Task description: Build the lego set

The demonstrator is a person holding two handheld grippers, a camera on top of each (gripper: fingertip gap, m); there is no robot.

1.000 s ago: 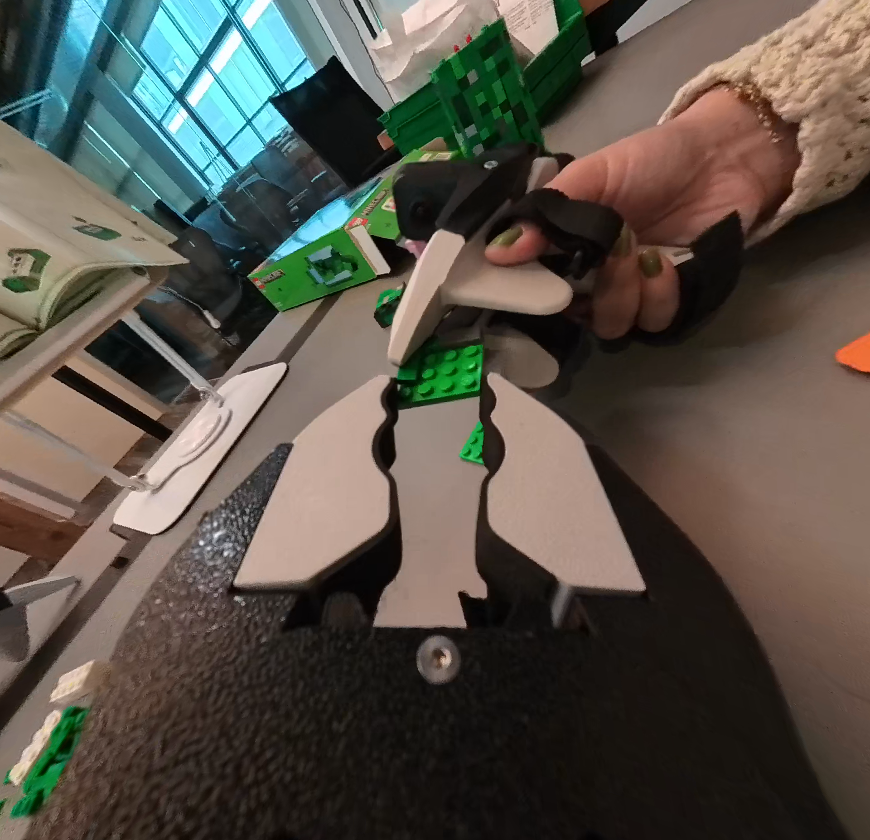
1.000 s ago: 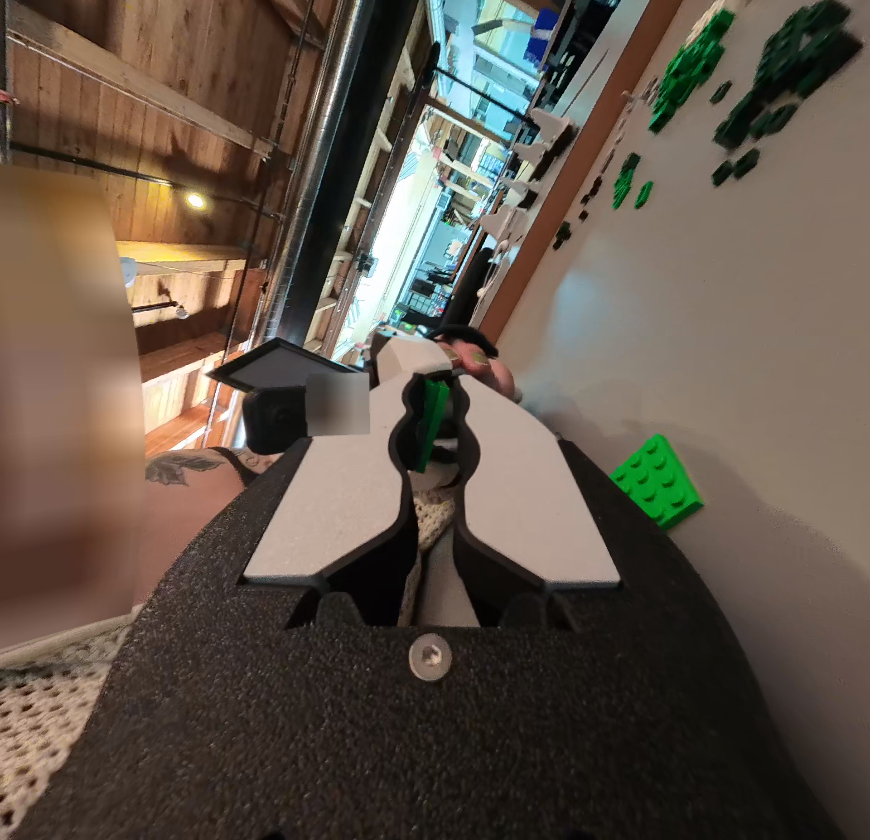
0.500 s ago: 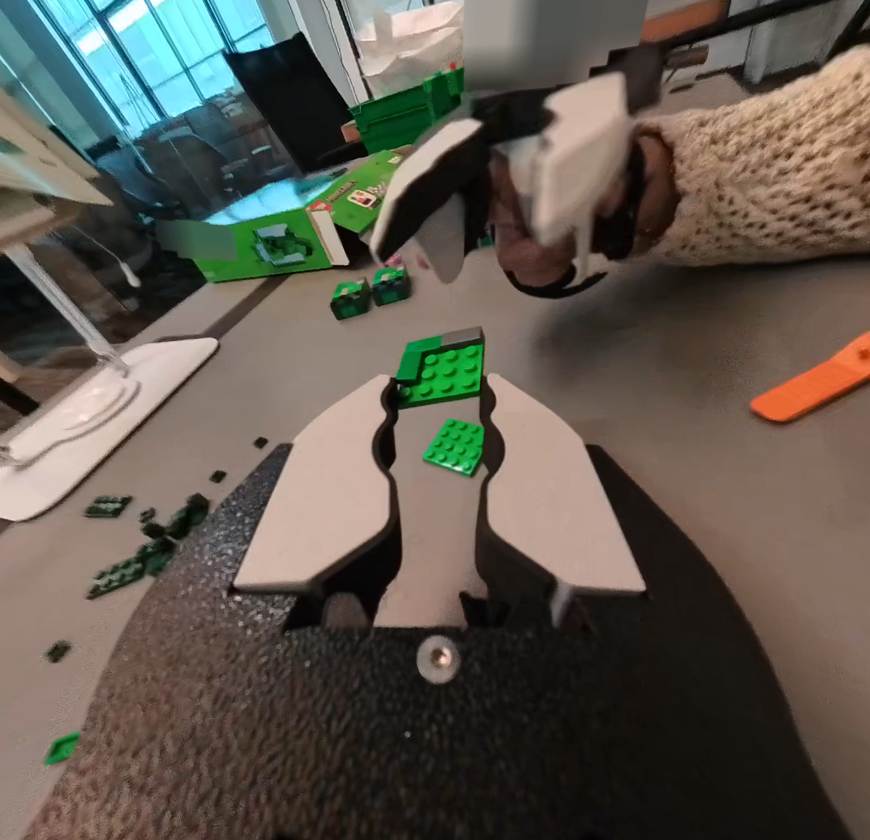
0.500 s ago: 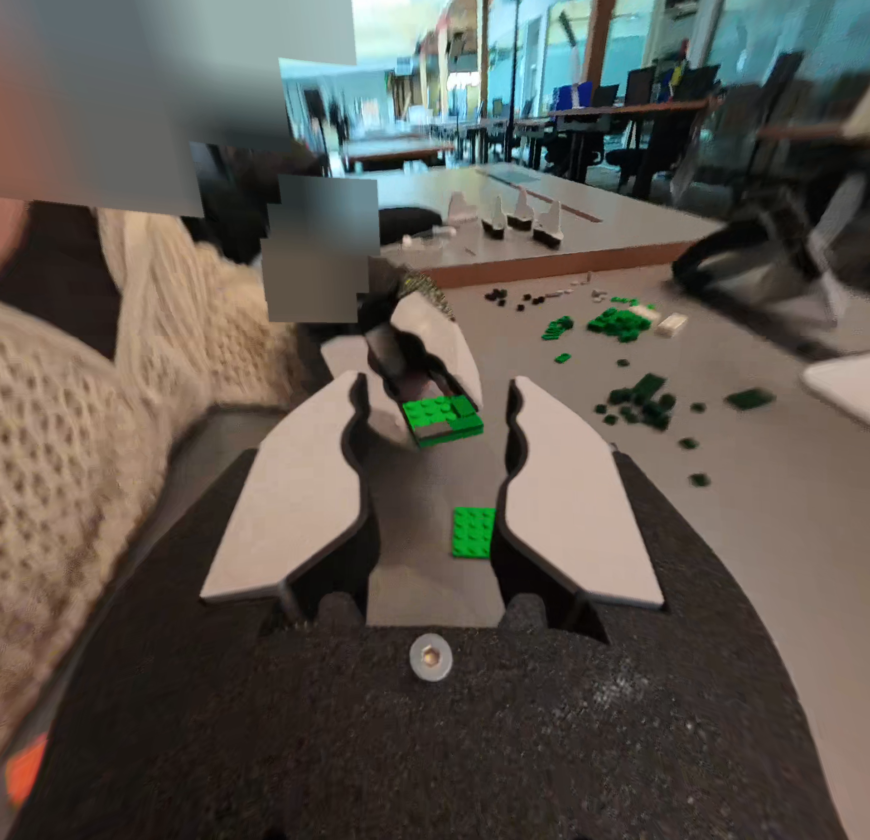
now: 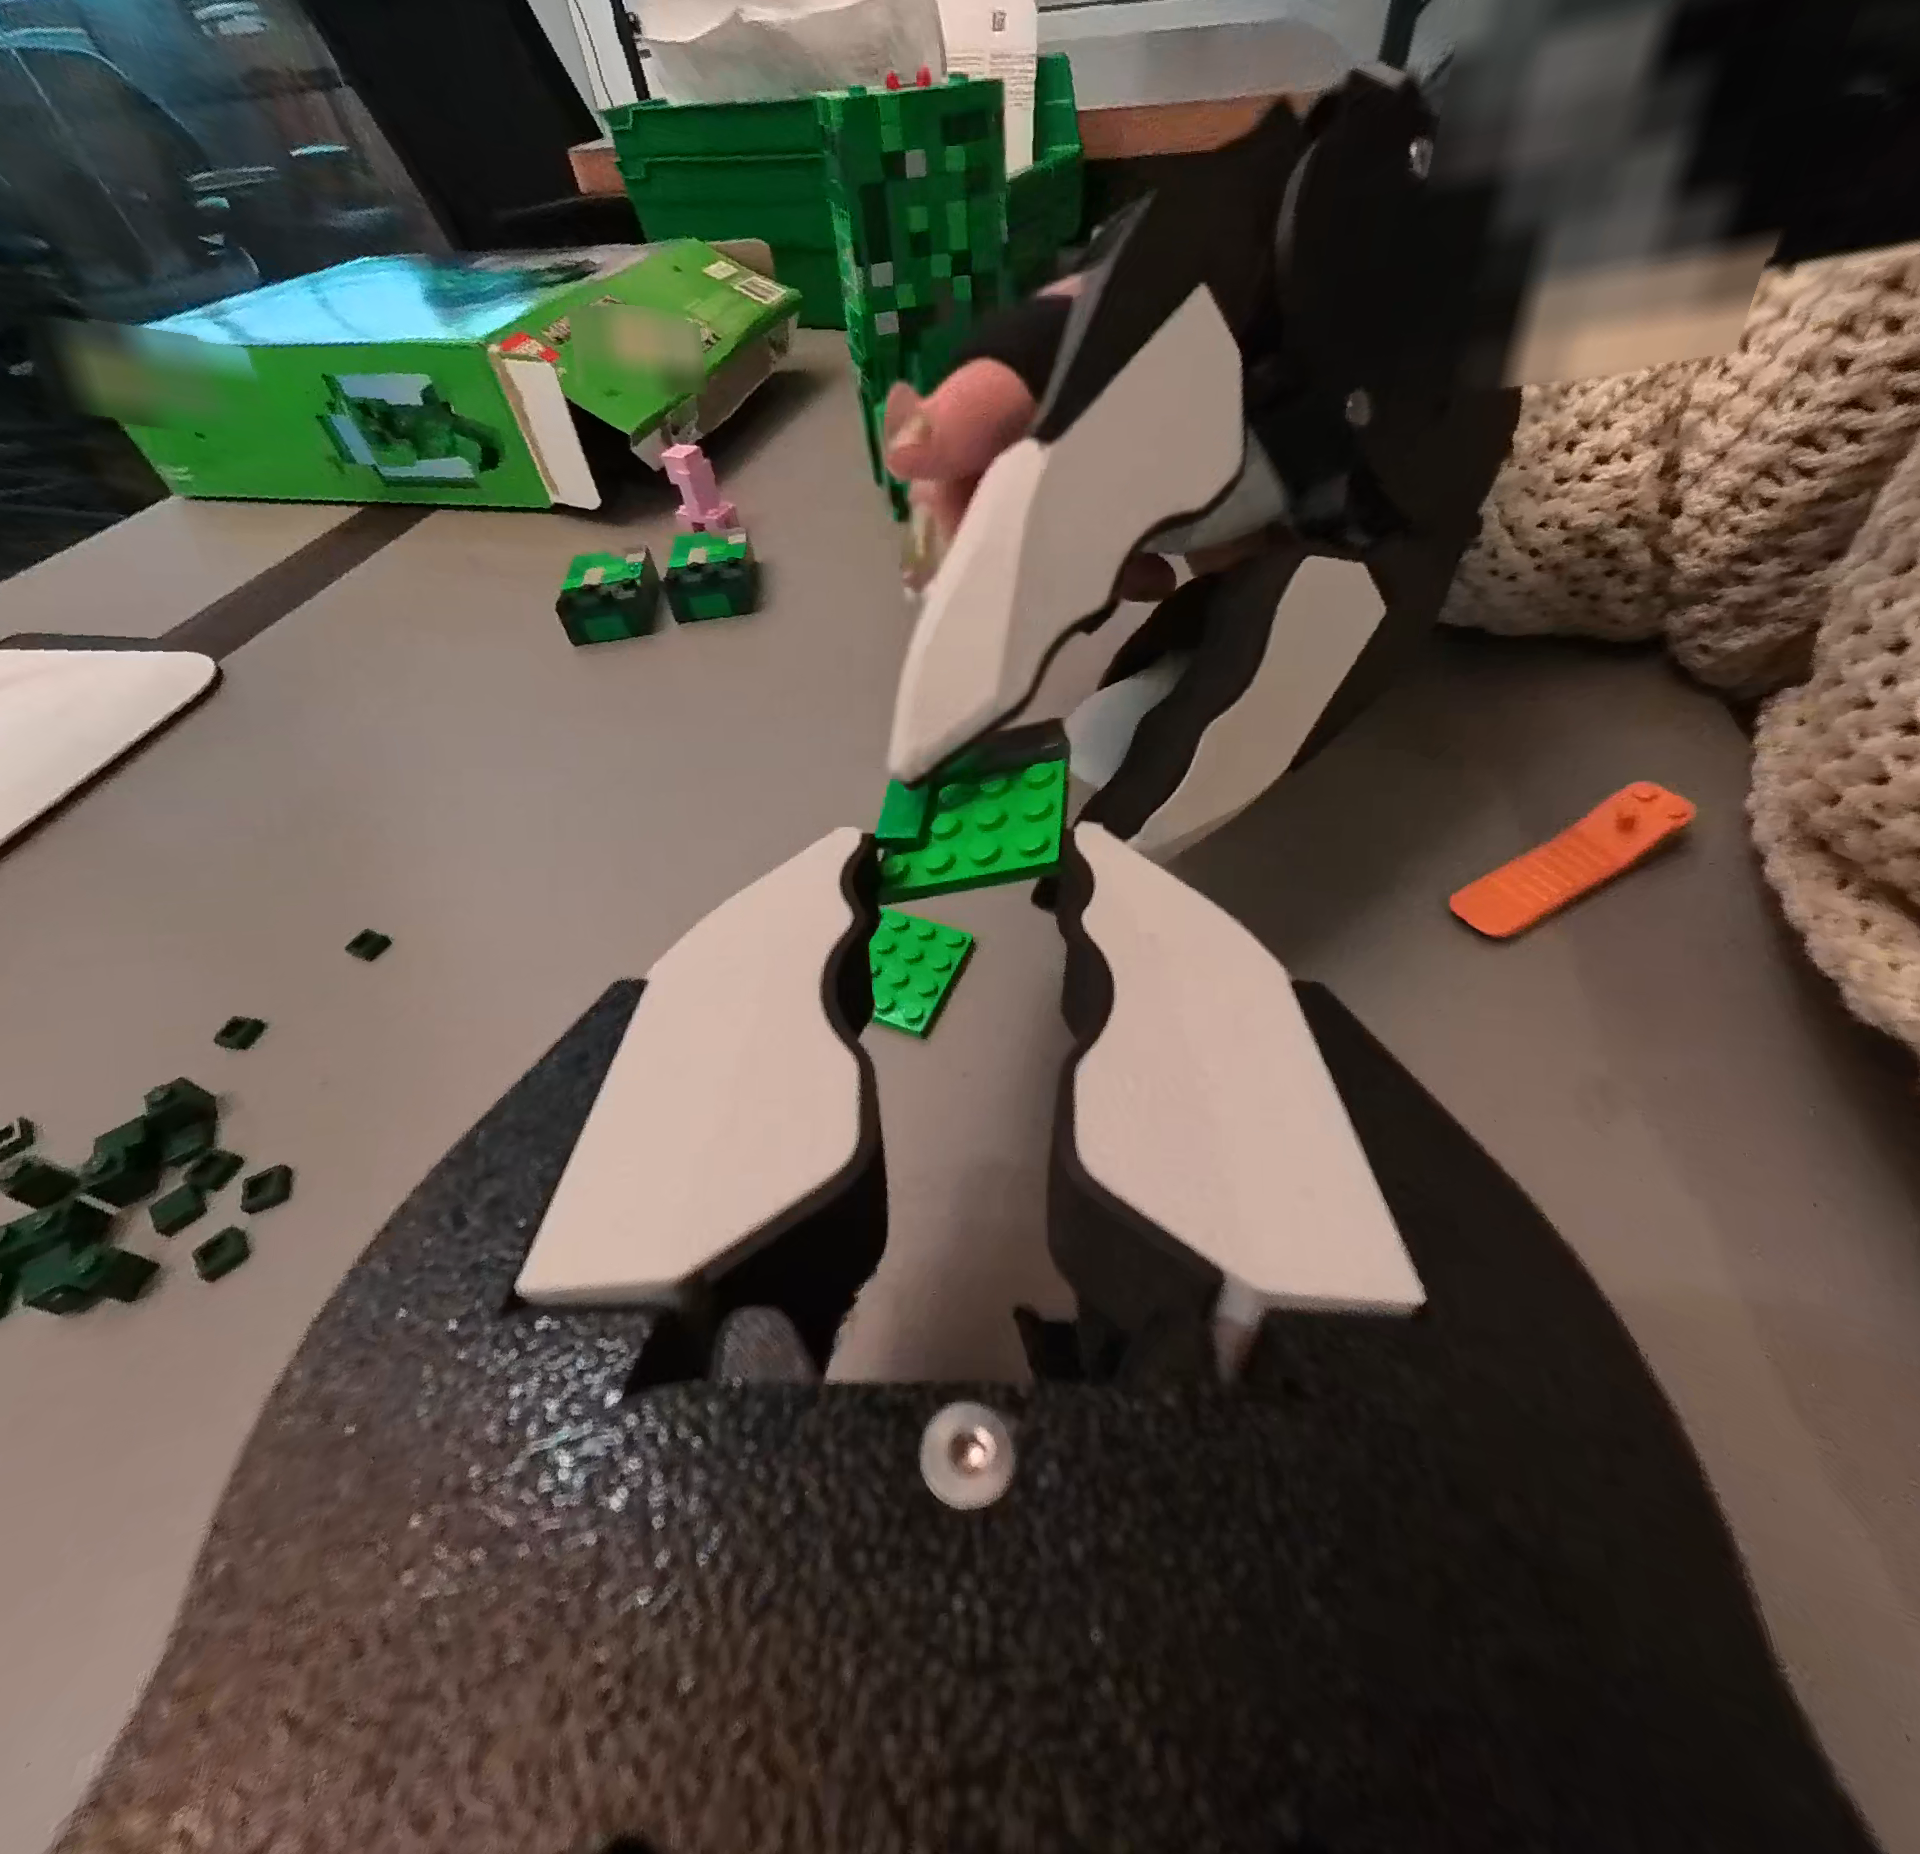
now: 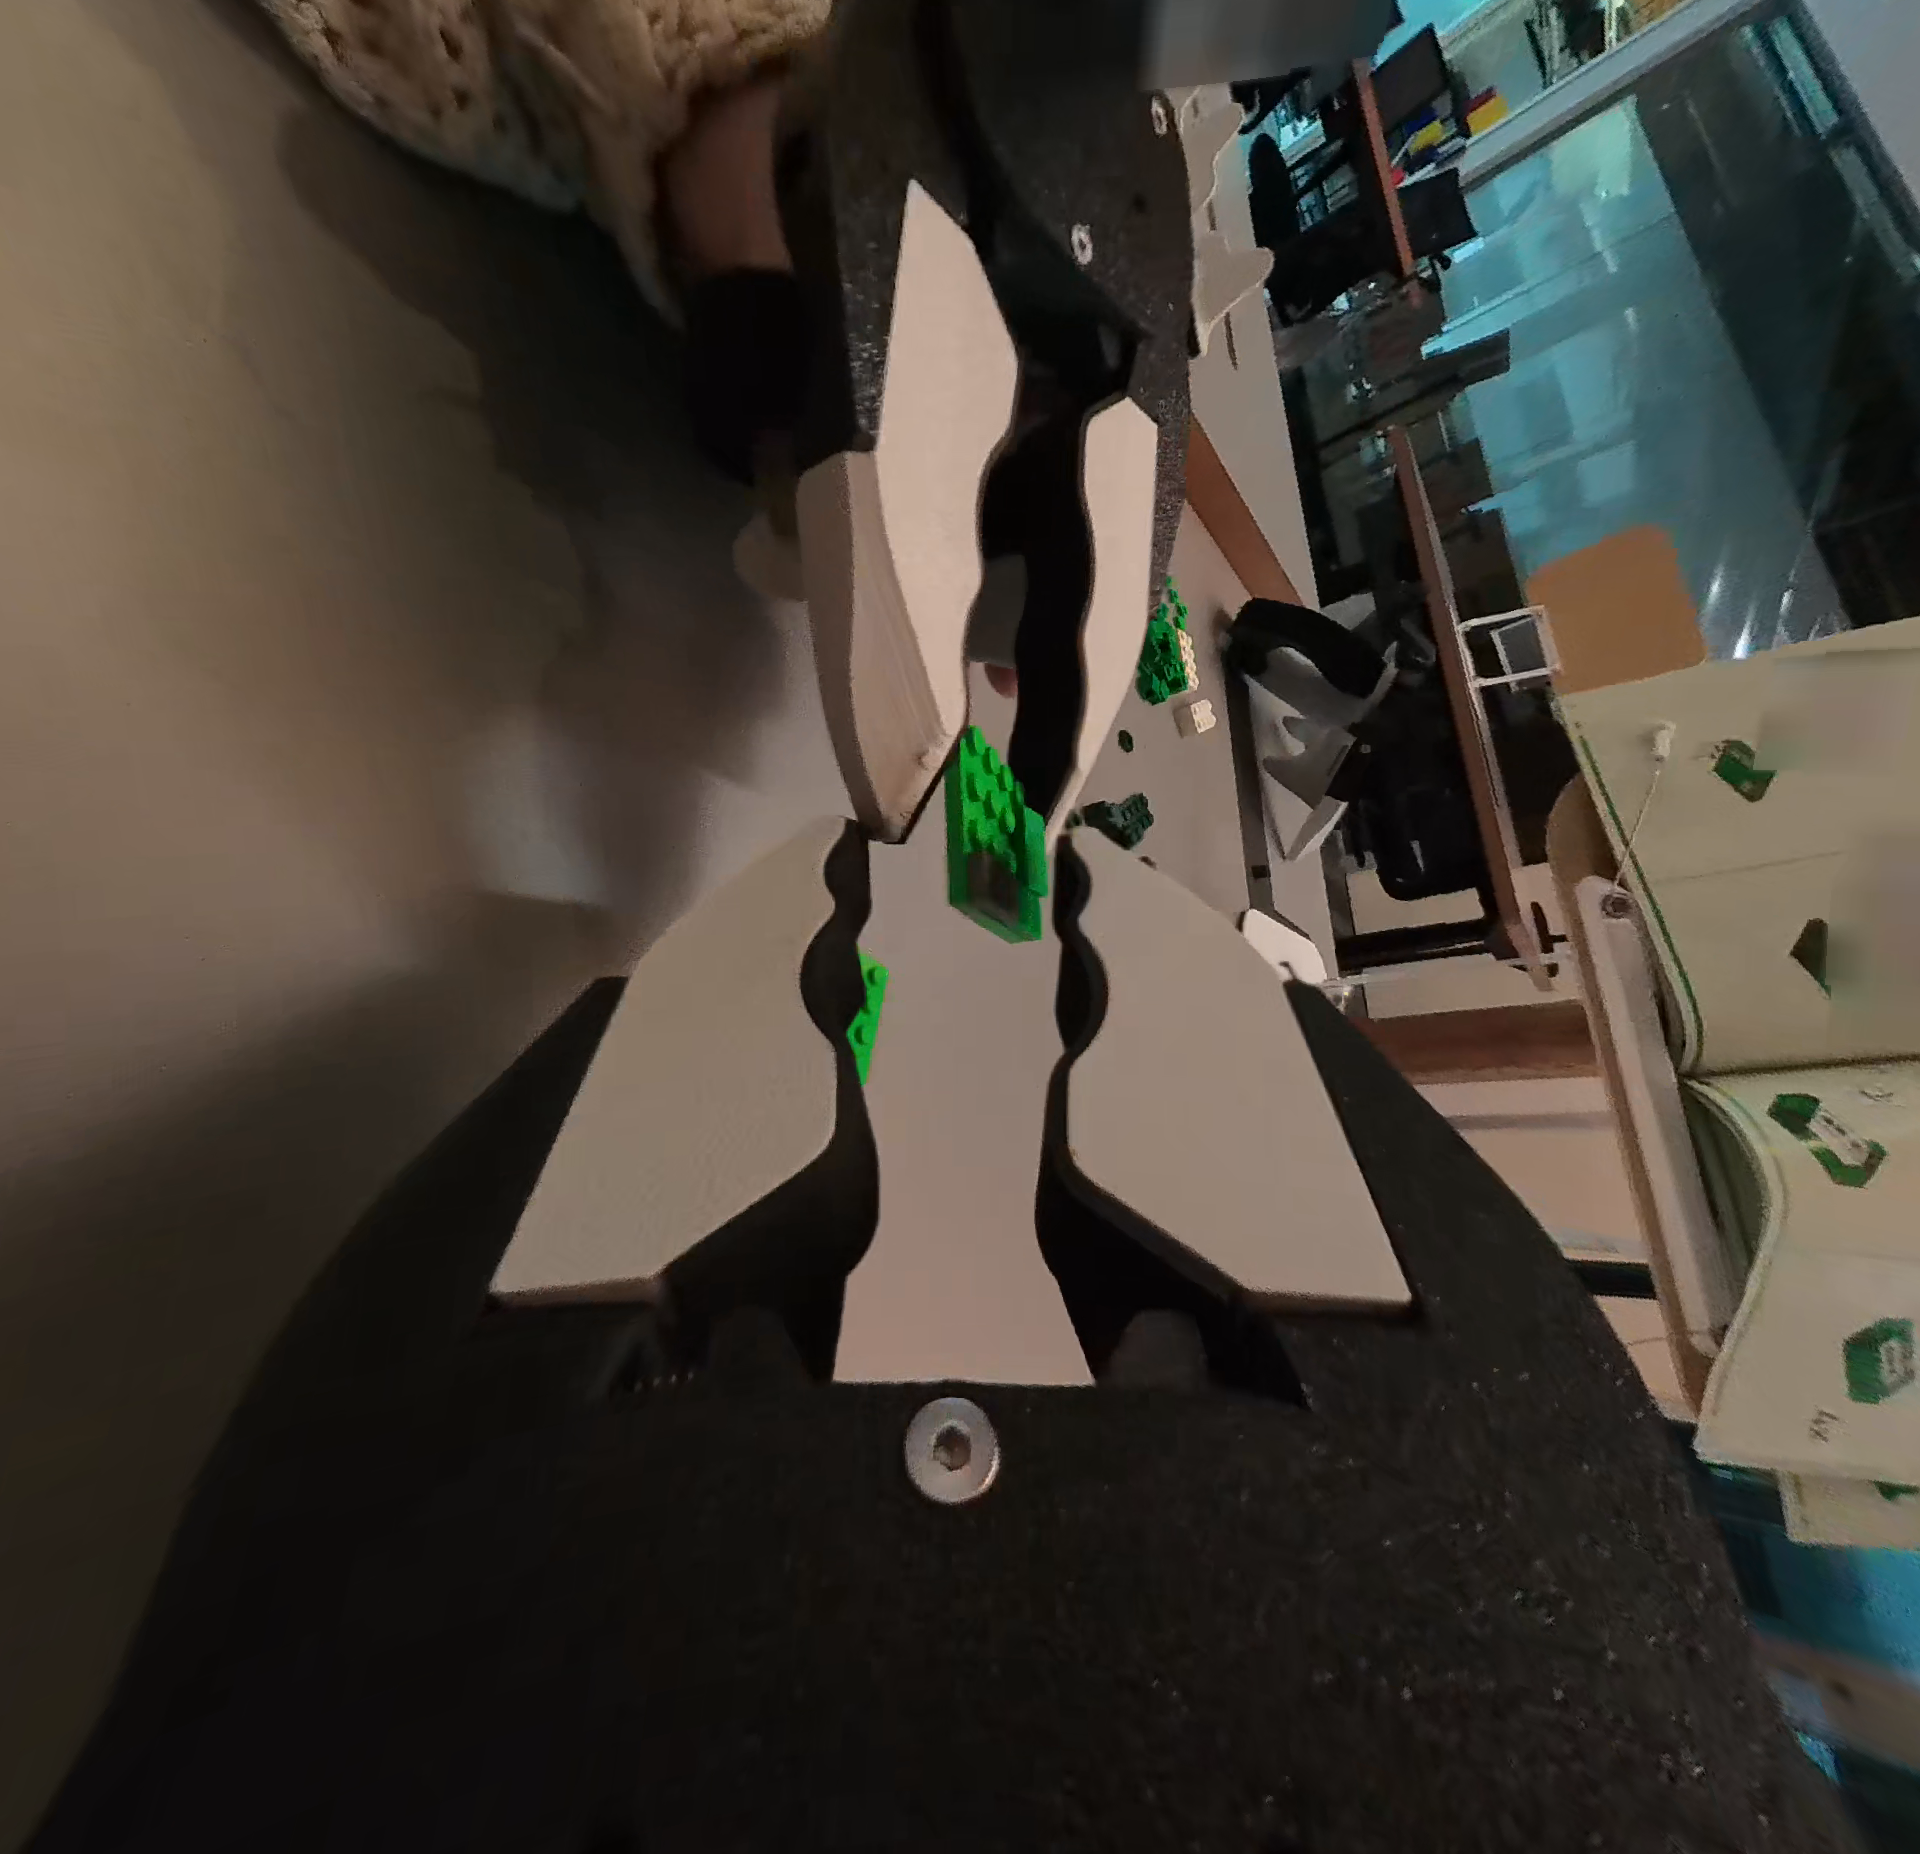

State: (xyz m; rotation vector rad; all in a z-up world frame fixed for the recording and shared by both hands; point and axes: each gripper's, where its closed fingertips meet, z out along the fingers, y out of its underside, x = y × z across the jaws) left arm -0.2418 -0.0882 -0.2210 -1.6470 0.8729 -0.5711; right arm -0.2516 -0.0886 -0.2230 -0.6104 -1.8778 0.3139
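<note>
I am holding the left gripper (image 5: pixel 961 848) with its tongs clamped on the green plate assembly (image 5: pixel 977 828), a bright green studded plate with a darker green piece on one corner and a dark layer along its far edge. I am raising this assembly off the grey table (image 5: pixel 416 796). The right gripper (image 5: pixel 997 776) is meeting the assembly from beyond it; its tongs are standing apart, and one fingertip (image 5: pixel 920 760) is touching the assembly's far corner, though blur is making that contact hard to confirm. A small loose green plate (image 5: pixel 920 973) is lying on the table just below the assembly. Left of the assembly, dark green pieces (image 5: pixel 114 1222) are lying scattered. Behind it, two small green cubes (image 5: pixel 660 589) are sitting ahead of the green set box (image 5: pixel 416 391). An orange separator tool (image 5: pixel 1569 859) is lying to the assembly's right.
</note>
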